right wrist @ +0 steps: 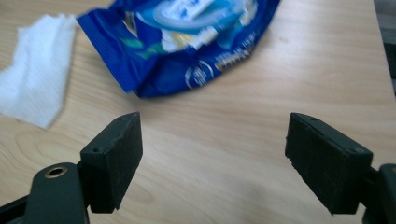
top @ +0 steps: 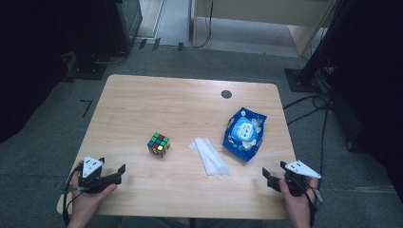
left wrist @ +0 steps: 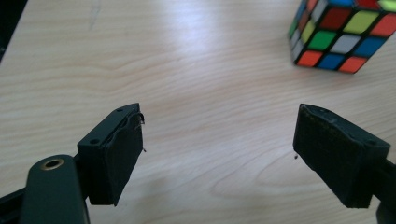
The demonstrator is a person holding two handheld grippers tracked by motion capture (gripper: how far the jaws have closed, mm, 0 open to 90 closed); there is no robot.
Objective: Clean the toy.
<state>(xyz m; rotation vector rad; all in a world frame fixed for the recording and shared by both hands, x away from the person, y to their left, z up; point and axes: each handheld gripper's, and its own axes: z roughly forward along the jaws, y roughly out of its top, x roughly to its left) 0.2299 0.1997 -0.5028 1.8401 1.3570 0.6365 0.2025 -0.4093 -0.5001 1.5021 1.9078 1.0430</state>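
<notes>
A scrambled colour cube [top: 158, 144] sits left of the middle of the wooden table [top: 180, 99]. Right of it lies a white tissue [top: 209, 156], then a blue wet-wipe pack [top: 244, 133]. My left gripper [top: 119, 173] rests near the front left corner, open, pointing right towards the cube. In the left gripper view its jaws [left wrist: 219, 126] stand wide apart over bare wood, with the cube [left wrist: 343, 35] ahead at upper right. My right gripper [top: 267, 176] is at the front right corner, open, pointing left. Its jaws [right wrist: 212, 123] frame bare wood, the pack [right wrist: 187, 37] and tissue [right wrist: 37, 79] lying beyond.
A dark round cable hole [top: 226, 94] sits near the table's far edge. Black stand bases [top: 304, 78] and cables lie on the grey floor right of the table. Wooden furniture [top: 266, 14] stands behind.
</notes>
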